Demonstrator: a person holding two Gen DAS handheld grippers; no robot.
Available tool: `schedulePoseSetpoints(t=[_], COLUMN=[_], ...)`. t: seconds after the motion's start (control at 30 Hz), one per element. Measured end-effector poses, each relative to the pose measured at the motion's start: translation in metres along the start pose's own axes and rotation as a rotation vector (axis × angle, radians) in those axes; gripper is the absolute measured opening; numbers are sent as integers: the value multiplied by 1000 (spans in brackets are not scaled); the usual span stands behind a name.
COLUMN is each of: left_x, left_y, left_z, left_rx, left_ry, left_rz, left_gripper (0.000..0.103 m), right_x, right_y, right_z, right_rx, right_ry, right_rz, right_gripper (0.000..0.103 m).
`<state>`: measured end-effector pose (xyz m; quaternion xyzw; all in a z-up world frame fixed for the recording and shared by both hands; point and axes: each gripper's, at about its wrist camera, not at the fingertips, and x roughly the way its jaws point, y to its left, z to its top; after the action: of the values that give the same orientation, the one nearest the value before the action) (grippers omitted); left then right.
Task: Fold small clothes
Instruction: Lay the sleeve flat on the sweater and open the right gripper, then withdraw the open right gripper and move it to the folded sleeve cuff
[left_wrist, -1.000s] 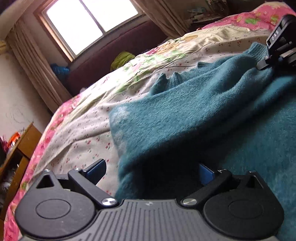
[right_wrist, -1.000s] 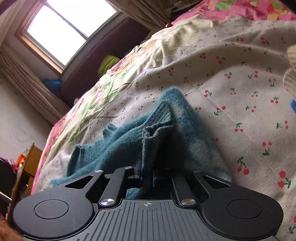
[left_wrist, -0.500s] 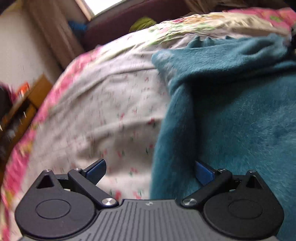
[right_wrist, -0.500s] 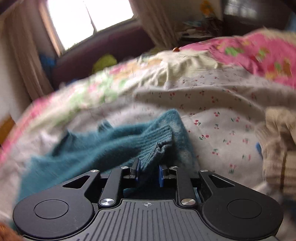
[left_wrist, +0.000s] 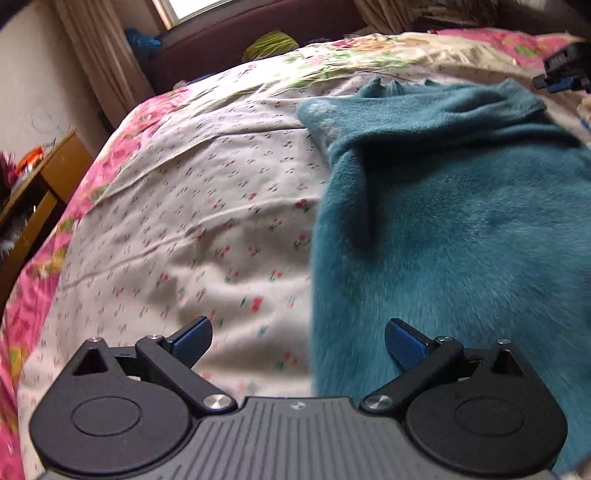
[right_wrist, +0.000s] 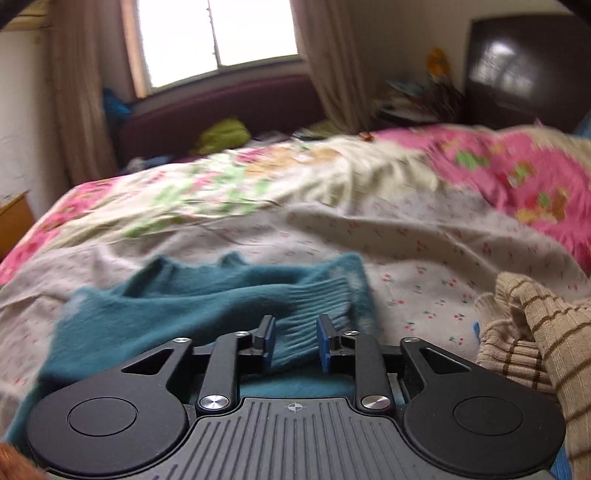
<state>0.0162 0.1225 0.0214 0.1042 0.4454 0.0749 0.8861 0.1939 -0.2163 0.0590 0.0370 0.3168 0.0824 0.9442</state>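
Nearby, striped knit (right_wrist: 532, 332), teal sweater (right_wrist: 207, 299), floral bedspread (right_wrist: 424, 229)

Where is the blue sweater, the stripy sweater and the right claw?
blue sweater (left_wrist: 461, 229): left wrist view, fuzzy body.
stripy sweater (right_wrist: 535, 332): right wrist view, tan ribbed folds.
right claw (right_wrist: 294, 341): right wrist view, between its blue fingertips, over the ribbed cuff.

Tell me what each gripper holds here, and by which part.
Nothing: the left gripper is open beside the teal sweater; the right gripper has opened around its ribbed cuff.
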Motion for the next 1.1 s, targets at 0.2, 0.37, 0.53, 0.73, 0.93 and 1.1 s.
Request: schedulePoseSetpoints(t=[0.2,0.37,0.53,0.73,0.93,1.1], left_x=[-14,-19,-36,-37,-27,-39], left_y=[19,22,17,-2,-8,-11], left_z=[-32,-40,-35,-31,-42,-38], left_rx=[-109,-155,-116,-81,-45,-27], left_ry=[27,16,-38,-71,-7,-26], left_rz=[-41,-38,-16,-39,-9,6], left_gripper=[103,103,103,103,103,103], right_x=[-26,-20,-53,-90,-124,-132], right_y=[45,56,27,-28,-55,-61], right_z=[-46,-85,-90,-113,-133,-138], right_rx=[-148,-170,-57,11,107,117], right_ry=[130,307,230,254,259,225], right_rz=[181,215,193,40,26,33], right_gripper=[28,33,33,33,33,33])
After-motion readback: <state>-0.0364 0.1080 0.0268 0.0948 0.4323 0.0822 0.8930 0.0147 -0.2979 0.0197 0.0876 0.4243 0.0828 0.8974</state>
